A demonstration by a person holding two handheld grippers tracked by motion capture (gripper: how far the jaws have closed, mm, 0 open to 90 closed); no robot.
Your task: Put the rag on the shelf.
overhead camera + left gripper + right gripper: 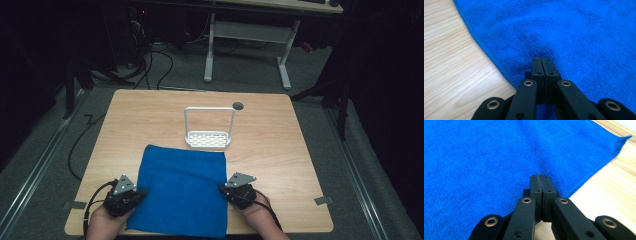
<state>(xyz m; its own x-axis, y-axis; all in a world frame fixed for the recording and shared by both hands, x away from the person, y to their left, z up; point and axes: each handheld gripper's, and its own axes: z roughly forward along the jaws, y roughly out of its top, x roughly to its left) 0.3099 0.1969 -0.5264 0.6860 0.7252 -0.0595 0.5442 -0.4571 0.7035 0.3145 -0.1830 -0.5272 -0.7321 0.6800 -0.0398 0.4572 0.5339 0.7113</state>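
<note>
Cloth: a blue towel (183, 187) lies flat on the near half of the wooden table (280, 150), its near edge at the table's near edge and its far edge just short of the white rack (209, 131).
Left tool: the left gripper (141, 192) sits at the towel's left edge, toward the near corner; in the left gripper view (541, 60) its two black jaws are pressed flat together, tips on the blue pile just inside the hem.
Left hold: the towel dimples and creases at the tips, so the jaws look to have pinched a fold of its edge; how much fabric is between them is hidden.
Right tool: the right gripper (222, 188) sits at the towel's right edge, about level with the left one; in the right gripper view (540, 177) the jaws are likewise fully closed, with a faint crease running away from the tips.
Right hold: it seems to be nipping the towel's right hem in the same way.
Why so placed: a grip on each side edge at matching depth lets both hands lift or fold the towel evenly, without it skewing.
Rack: a small white slotted tray with a tall hoop handle, standing upright at the table's middle, apart from the towel and from both hands.
Likely step: the grasp before a fold or a lift; the towel is still flat.
</note>
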